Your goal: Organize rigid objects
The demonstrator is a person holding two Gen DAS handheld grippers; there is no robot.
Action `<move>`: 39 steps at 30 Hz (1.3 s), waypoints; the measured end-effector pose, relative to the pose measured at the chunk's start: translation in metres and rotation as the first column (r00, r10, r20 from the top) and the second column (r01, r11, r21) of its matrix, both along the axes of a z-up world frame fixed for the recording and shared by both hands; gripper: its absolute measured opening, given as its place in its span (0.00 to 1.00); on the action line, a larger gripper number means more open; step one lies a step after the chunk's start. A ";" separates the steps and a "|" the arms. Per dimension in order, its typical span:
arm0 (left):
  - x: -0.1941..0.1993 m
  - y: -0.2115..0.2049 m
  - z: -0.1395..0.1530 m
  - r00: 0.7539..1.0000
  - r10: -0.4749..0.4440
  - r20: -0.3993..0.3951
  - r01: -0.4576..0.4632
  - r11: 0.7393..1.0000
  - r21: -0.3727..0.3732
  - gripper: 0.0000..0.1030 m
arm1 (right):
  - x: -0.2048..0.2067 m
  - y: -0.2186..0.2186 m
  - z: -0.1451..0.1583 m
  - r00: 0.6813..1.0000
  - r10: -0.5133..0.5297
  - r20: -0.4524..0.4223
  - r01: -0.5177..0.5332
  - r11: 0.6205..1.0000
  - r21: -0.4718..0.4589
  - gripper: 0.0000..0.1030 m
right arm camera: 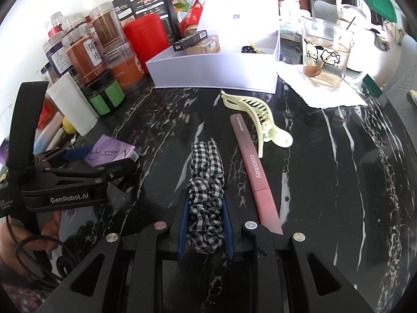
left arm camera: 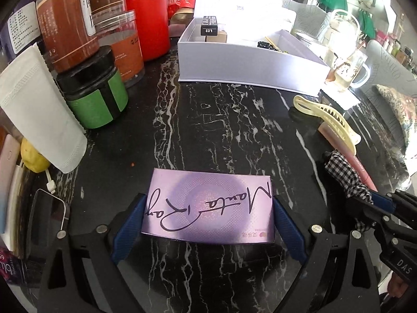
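Left tongs (left arm camera: 208,216) stand wide, blue pads pressed on both short ends of a flat purple cardboard box with black script lettering (left arm camera: 208,206); box is held just above the black white-veined marble worktop (left arm camera: 208,120). Right tongs (right arm camera: 204,224) are nearly closed, clamping a black-and-white gingham fabric scrunchie (right arm camera: 206,182) whose far end lies on the worktop. In the right wrist view, a long pink cosmetic pen box (right arm camera: 254,174) lies just beside the scrunchie at 3 o'clock; a cream plastic hair claw (right arm camera: 258,120) rests across its far end. An open white rectangular storage box (right arm camera: 216,70) sits at 12 o'clock, holding a small black carton (right arm camera: 189,40). Jars and a red cylindrical canister (right arm camera: 146,37) crowd 10 o'clock. A glass cartoon mug (right arm camera: 325,54) stands at 1 o'clock.
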State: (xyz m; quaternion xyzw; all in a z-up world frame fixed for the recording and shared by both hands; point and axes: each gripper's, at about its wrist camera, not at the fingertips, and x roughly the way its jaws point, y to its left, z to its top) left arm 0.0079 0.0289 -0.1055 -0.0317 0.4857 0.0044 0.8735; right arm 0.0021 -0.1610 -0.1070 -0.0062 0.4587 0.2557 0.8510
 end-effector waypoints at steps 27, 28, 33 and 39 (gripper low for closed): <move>0.026 -0.001 0.052 0.993 0.010 0.121 -0.012 1.000 0.020 0.91 | 0.020 0.003 0.044 0.996 0.024 0.082 -0.028 0.999 0.047 0.22; 0.027 -0.001 0.053 0.992 0.008 0.124 -0.011 1.000 0.021 0.91 | 0.021 0.004 0.045 0.996 0.024 0.086 -0.028 0.999 0.046 0.22; 0.035 -0.001 0.061 0.989 0.001 0.145 -0.005 1.000 0.027 0.91 | 0.028 0.005 0.053 0.994 0.019 0.106 -0.023 0.999 0.038 0.22; 0.046 0.000 0.072 0.986 -0.004 0.167 0.000 1.000 0.027 0.91 | 0.039 0.006 0.062 0.992 0.022 0.126 -0.027 0.999 0.041 0.22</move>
